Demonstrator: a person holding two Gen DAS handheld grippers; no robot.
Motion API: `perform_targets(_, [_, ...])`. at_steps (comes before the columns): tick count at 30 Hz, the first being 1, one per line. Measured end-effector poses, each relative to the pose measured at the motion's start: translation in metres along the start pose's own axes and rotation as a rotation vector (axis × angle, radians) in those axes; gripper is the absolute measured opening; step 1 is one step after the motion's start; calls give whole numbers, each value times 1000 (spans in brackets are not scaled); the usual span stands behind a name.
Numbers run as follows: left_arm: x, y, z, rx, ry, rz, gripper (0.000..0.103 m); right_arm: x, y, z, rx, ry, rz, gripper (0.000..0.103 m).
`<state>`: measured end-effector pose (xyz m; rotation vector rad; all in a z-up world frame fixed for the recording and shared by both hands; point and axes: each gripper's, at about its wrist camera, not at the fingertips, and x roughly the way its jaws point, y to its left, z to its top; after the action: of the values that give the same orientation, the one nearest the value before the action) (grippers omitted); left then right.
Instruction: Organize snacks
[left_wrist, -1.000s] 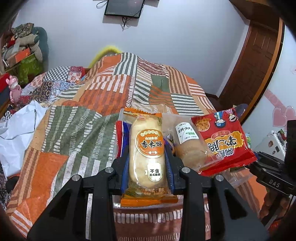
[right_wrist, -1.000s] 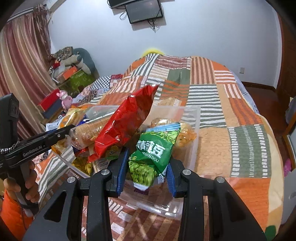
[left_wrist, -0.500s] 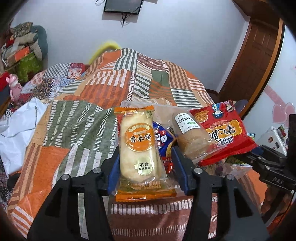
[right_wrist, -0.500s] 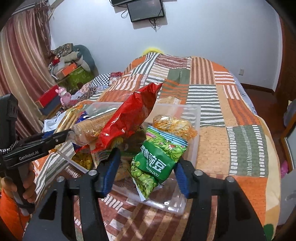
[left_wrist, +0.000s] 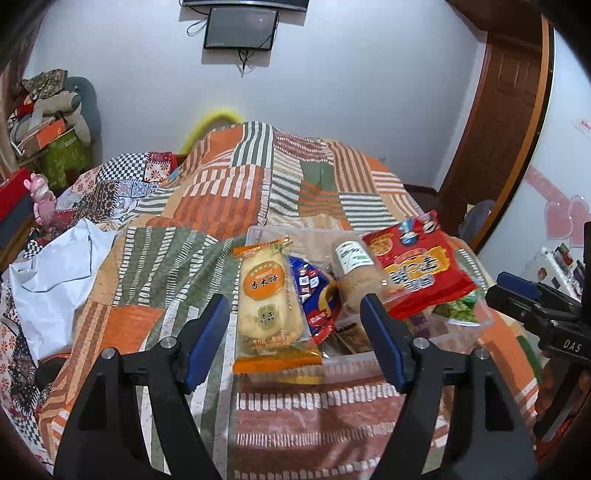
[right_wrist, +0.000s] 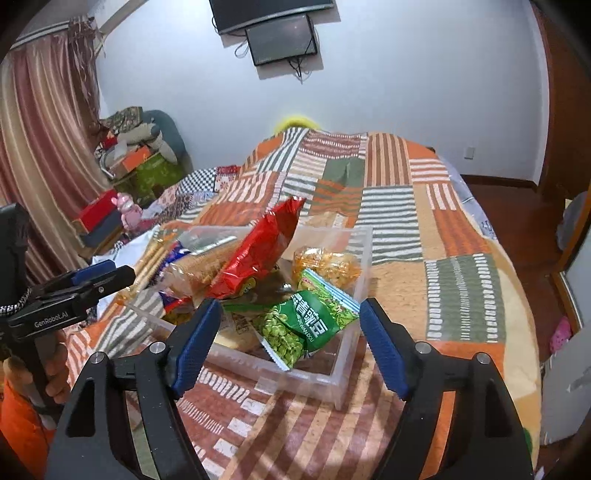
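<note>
Both packets look just released into the clear plastic bin (right_wrist: 347, 354), which sits on the patchwork quilt (left_wrist: 236, 192) of the bed. So the step in hand is, by my judgement, the let-go at the end of a placement.

The left claw (left_wrist: 295, 321) has its jaws apart and opening. The orange rice-cracker packet (left_wrist: 269, 302) stands between the blue pads (left_wrist: 207, 332) but neither pad presses on it; there is a clear gap on both sides. It leans at the bin's near-left end against a blue packet (left_wrist: 314, 291), with a pale biscuit roll (left_wrist: 354, 273) and a red noodle packet (left_wrist: 417, 266) further right.

The right claw (right_wrist: 290, 328) is likewise parted and opening. The green pea packet (right_wrist: 306, 325) lies between its pads, free of them, resting in the bin's near corner beside a small orange snack bag (right_wrist: 325, 264). The red noodle packet sticks up tilted above the bin's rim.

The bin is crowded and heaped. The next move, I think, calls for drawing both claws clear without snagging a wrapper's edge. The upright rice-cracker packet seems likeliest to topple out over the low wall. No loose snack shows on the quilt, so the sorting may be near its end.
</note>
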<state>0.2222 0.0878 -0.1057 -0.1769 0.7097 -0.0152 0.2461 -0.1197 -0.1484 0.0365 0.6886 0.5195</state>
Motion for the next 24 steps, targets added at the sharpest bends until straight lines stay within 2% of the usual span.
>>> perform_targets(5, [-40, -11, 5, 6, -79, -25, 73, -32, 7, 4, -9, -71, 8, 75])
perform_targets(9, [-80, -26, 7, 36, -173, -32, 80, -64, 17, 9, -32, -147, 16, 75])
perform_targets(14, [-129, -46, 5, 80, -287, -28, 84, -102, 30, 11, -58, -233, 32, 78])
perform_targets(16, [-148, -53, 2, 89, -326, -38, 89, -116, 35, 8, -64, -261, 37, 79])
perform_targets(18, [-162, -60, -1, 97, -356, -39, 92, -129, 39, 7, -70, -290, 38, 81])
perform_targets(20, [-173, -65, -3, 102, -382, -37, 96, -138, 41, 4, -66, -315, 37, 91])
perform_targets(24, [-190, -74, -9, 105, -413, -37, 101, -151, 47, 0, -67, -336, 30, 95])
